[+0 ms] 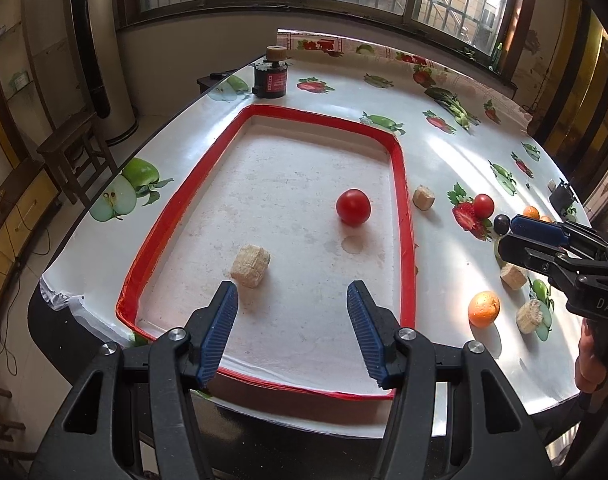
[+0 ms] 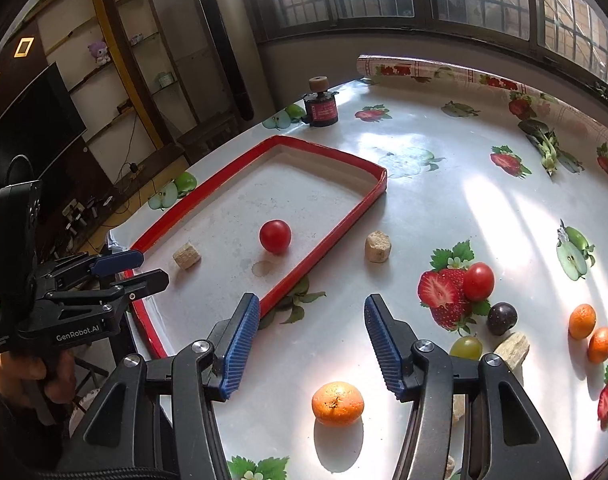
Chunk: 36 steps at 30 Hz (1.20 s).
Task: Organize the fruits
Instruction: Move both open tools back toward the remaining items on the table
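A red-rimmed white tray (image 1: 404,200) (image 2: 336,224) lies on the table. In it are a red tomato (image 1: 353,207) (image 2: 275,236) and a tan block (image 1: 250,265) (image 2: 187,255). My left gripper (image 1: 292,300) (image 2: 130,266) is open and empty over the tray's near end. My right gripper (image 2: 312,312) (image 1: 504,236) is open and empty above an orange (image 2: 337,403) (image 1: 483,308) on the table right of the tray. A second tomato (image 2: 478,281) (image 1: 483,204), a dark plum (image 2: 501,318) (image 1: 501,224), a green grape (image 2: 466,347) and two small oranges (image 2: 582,321) lie further right.
Tan blocks lie on the cloth (image 2: 378,246) (image 1: 423,197) (image 2: 512,350) (image 1: 530,316). A black and red cylinder (image 1: 270,78) (image 2: 321,108) stands beyond the tray. The fruit-print tablecloth (image 2: 444,208) has a rolled far edge. A wooden stool (image 1: 70,152) stands off the table's left.
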Each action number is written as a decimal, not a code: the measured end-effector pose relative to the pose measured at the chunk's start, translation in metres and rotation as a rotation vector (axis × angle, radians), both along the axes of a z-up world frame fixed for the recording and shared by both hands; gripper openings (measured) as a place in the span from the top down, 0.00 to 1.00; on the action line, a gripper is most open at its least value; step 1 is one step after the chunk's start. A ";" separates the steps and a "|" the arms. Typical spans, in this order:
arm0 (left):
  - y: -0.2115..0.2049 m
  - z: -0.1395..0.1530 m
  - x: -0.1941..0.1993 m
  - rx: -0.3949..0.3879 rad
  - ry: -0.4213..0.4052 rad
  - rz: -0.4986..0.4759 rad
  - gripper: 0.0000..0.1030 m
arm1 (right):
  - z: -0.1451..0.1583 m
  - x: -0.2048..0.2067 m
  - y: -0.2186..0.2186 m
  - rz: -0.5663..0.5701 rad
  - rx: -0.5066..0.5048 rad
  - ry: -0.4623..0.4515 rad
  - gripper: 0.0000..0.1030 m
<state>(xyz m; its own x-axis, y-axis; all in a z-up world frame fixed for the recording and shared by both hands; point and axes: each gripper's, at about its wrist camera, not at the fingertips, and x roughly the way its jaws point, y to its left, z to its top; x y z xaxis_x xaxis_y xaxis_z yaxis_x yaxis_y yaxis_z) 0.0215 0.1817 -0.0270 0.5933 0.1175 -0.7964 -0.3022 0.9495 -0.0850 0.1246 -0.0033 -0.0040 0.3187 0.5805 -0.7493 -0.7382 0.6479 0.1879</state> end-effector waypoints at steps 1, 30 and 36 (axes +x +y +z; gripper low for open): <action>-0.003 0.002 0.000 0.003 -0.003 -0.004 0.46 | 0.001 -0.001 -0.005 -0.005 0.003 -0.003 0.44; -0.088 0.006 0.010 0.003 -0.003 -0.183 0.44 | -0.007 -0.012 -0.145 -0.233 -0.017 -0.004 0.39; -0.113 -0.002 0.018 -0.008 0.019 -0.245 0.44 | -0.015 -0.017 -0.163 -0.268 -0.026 0.011 0.39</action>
<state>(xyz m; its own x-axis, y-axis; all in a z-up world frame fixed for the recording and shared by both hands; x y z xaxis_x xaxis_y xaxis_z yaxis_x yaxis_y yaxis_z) 0.0396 0.0686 -0.0290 0.5884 -0.0341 -0.8079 -0.0646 0.9939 -0.0890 0.1077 -0.1661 -0.0186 0.4503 0.4570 -0.7670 -0.5380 0.8245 0.1754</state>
